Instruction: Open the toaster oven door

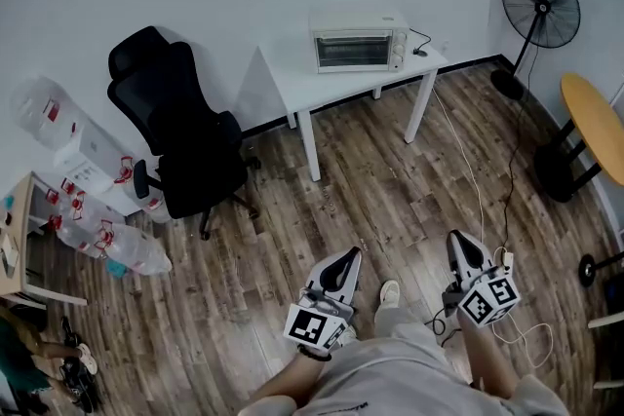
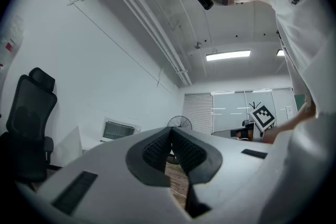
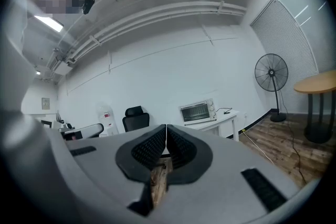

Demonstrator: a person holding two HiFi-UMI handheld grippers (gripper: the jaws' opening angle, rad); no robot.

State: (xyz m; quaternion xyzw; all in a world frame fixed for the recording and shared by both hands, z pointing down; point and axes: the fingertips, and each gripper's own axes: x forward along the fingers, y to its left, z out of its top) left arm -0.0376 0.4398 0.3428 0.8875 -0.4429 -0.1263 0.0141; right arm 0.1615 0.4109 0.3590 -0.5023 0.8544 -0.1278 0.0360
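The toaster oven [image 1: 357,42] stands on the white desk [image 1: 292,83], on its right half and close to the far edge that meets the wall. Its glass door is closed, and the knobs are on the right side of its front. A black cable [image 1: 421,49] lies on the desk just beside the oven, toward the far right corner.

Both grippers are well apart from the oven. They are low in front of the person, over the wooden floor [image 1: 390,190]. The left gripper [image 1: 348,255] has its jaws pressed together, with nothing between them. The right gripper [image 1: 456,237] is also closed and empty, and its two pads touch each other. In the right gripper view the oven appears far off, a little to the right of the closed jaws. In the left gripper view it is far off to their left.

A black office chair [image 1: 185,141] stands left of the desk. A standing fan [image 1: 540,7] is to the right, near the wall.
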